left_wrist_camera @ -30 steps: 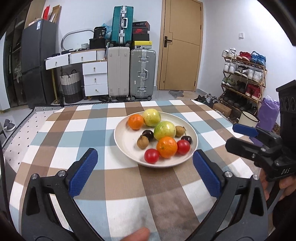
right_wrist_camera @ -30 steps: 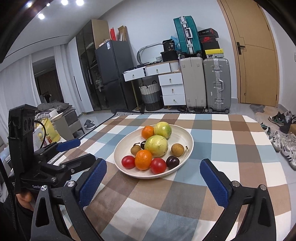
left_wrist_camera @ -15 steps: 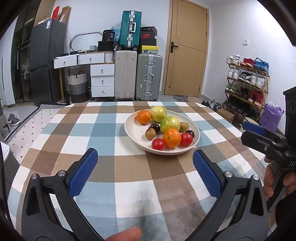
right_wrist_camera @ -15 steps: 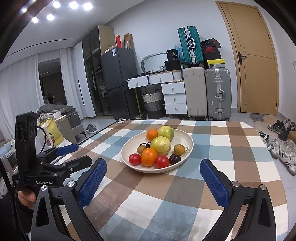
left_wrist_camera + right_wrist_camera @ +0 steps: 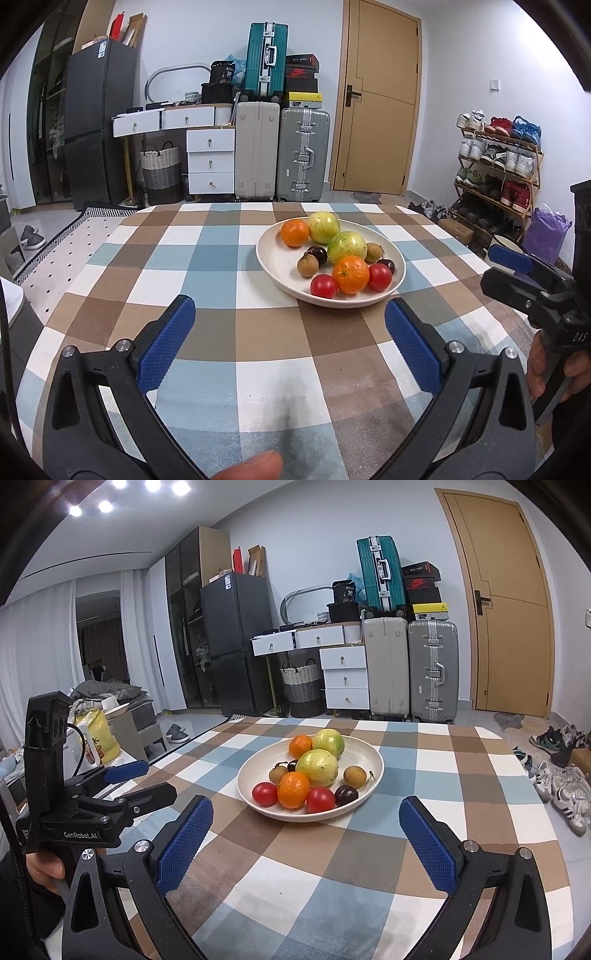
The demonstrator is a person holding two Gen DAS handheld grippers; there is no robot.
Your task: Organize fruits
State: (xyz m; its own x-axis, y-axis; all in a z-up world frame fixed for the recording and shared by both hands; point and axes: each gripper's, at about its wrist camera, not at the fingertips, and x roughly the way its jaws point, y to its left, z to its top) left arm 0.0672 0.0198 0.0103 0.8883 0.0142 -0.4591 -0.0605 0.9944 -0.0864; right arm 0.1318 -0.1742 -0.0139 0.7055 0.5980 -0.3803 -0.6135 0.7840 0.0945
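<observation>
A cream plate stands on the checked tablecloth and holds two green guavas, two oranges, two red tomatoes, two dark plums and two brown longans. My left gripper is open and empty, above the cloth, short of the plate's near left side. My right gripper is open and empty, short of the plate's near rim. Each gripper shows in the other's view, the right and the left.
The checked tablecloth covers the table. Its right edge drops to shoes on the floor. Suitcases, white drawers and a dark fridge stand against the far wall. A shoe rack stands on the right.
Both grippers have drawn back from the plate and risen, so the plate looks smaller and farther. Both stay open. The fruits have not moved.
</observation>
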